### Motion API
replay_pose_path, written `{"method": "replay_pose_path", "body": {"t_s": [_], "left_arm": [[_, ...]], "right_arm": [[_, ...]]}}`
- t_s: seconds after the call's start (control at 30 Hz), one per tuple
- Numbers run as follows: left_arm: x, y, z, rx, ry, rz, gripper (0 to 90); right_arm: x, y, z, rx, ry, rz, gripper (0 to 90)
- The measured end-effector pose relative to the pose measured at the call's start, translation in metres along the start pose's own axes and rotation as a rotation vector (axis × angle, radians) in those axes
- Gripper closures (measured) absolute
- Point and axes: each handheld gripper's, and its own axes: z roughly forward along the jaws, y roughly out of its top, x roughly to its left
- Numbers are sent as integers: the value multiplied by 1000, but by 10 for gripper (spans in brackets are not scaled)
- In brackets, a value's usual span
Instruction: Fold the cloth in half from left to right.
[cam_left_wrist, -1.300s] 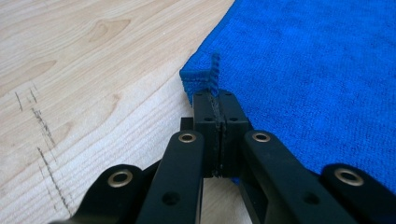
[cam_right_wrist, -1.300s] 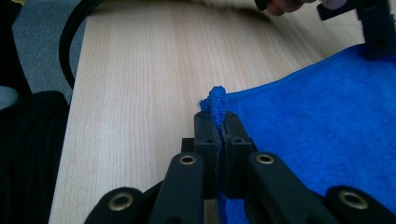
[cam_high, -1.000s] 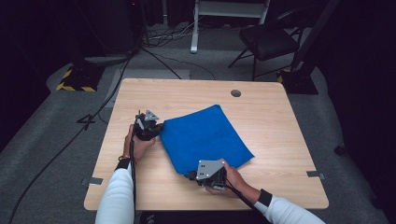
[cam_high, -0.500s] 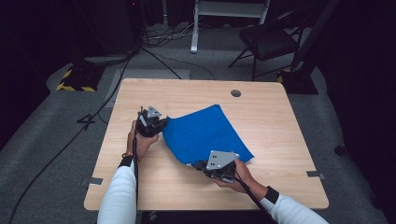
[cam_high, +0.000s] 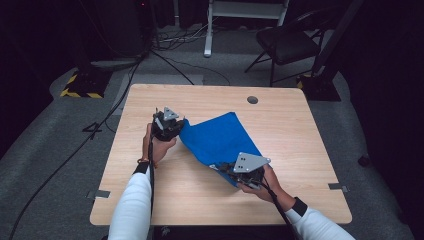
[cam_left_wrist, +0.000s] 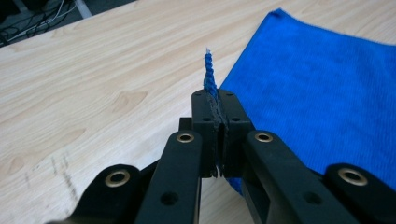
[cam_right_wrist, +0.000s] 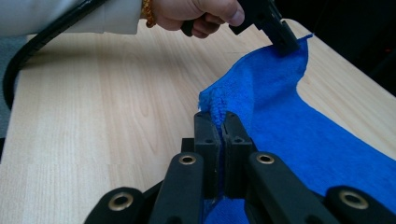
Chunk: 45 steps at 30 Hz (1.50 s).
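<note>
Blue cloth (cam_high: 220, 140) on the wooden table (cam_high: 300, 130), left gripper (cam_high: 176, 126) clamped tight on its left corner, right gripper (cam_high: 220, 167) pinching the near corner — that edge lifted between them

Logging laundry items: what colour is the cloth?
Plain bright blue cloth; left gripper view shows it best.

The high view looks forward and down from above the person's side, far from the surface (cam_high: 200, 195). Each gripper view looks very closely along its own jaws. All three share the blue cloth (cam_high: 220, 137).
</note>
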Motion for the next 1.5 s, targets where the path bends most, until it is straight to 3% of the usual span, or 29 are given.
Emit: {"method": "replay_pose_path", "body": {"t_s": [0.17, 0.5, 0.8, 1.03, 1.3, 1.5], "left_arm": [[-5, 9, 10, -13, 31, -19, 874], [-15, 26, 20, -31, 42, -31, 871], [-35, 58, 40, -44, 28, 1, 867], [-62, 87, 67, -12, 34, 64, 858], [-82, 95, 95, 27, 53, 90, 825], [-99, 94, 118, 61, 67, 113, 813]], "right_arm": [[-10, -3, -10, -8, -43, 28, 877], [-20, -10, -26, -7, -77, 61, 877], [-27, -23, -49, 5, -123, 88, 876], [-34, -34, -62, 17, -171, 106, 874], [-45, -53, -73, 51, -221, 153, 872], [-55, -71, -69, 122, -240, 202, 869]]}}
